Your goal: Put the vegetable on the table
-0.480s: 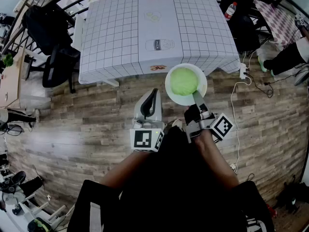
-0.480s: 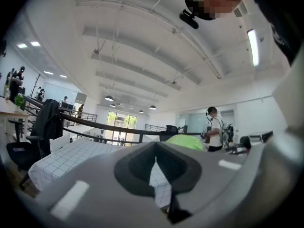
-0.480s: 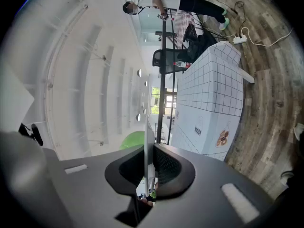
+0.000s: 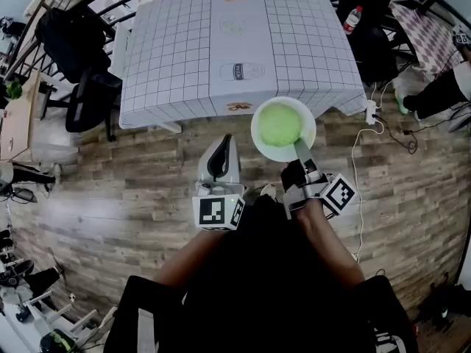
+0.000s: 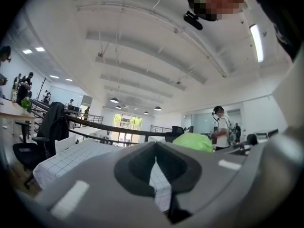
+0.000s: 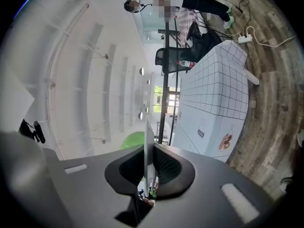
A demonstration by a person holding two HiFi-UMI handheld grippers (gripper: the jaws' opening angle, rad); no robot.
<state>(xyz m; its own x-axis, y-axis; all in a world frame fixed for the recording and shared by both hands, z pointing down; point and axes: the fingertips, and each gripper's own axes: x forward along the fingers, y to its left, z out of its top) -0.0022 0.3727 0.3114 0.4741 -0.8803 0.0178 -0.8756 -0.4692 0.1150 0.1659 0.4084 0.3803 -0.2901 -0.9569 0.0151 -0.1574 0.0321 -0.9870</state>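
White-clothed table [image 4: 184, 57]: gridded top, ahead of both grippers.
Plate [image 4: 259, 140]: white and stiff, likely slippery; held in the air just short of the table's near edge.
Vegetable [image 4: 280, 123]: pale green leafy head lying loose on the plate; probably light and soft (may roll if tipped), so best carried level by the rim.
Right gripper [image 4: 298, 147]: clamped narrowly on the plate's rim, on the side away from the table.
Left gripper [image 4: 221, 153]: jaws together and empty, short of the table's edge.

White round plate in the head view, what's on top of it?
A round pale-green vegetable lies on the white round plate, covering its centre; only the white rim shows.
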